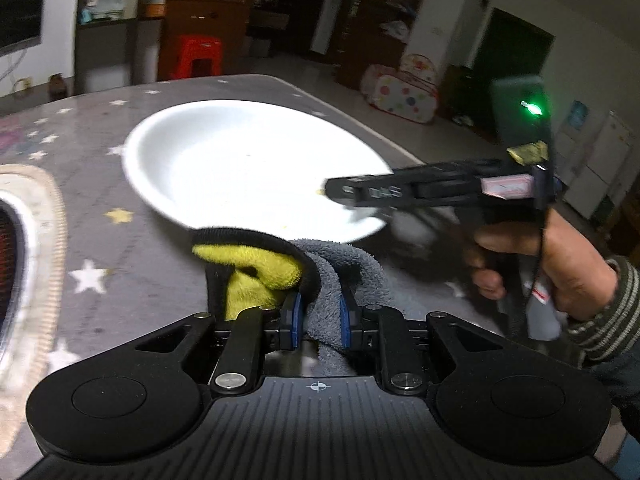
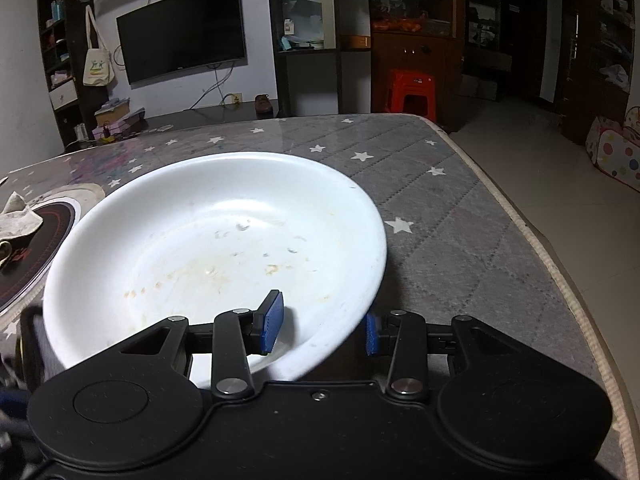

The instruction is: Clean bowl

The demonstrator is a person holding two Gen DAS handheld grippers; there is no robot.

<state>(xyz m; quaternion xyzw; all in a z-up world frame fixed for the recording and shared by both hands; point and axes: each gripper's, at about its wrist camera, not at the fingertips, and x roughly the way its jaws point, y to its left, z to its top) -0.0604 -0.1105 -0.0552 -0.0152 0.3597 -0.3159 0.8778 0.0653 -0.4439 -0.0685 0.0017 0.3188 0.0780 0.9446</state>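
On the star-print table, left tool pinches a cloth; right tool clamps the bowl rim

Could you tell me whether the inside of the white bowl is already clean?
No, the white bowl shows brownish smears and specks across its inside.

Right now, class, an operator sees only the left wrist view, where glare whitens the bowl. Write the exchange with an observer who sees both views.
Operator: Is the bowl dirty?
Observer: Yes, yellowish smears streak the bowl inside.
Operator: How is it held?
Observer: The right gripper has its jaws on the near rim, one pad inside, one outside.
Operator: What lies left of it?
Observer: A crumpled rag on a dark round cooktop.
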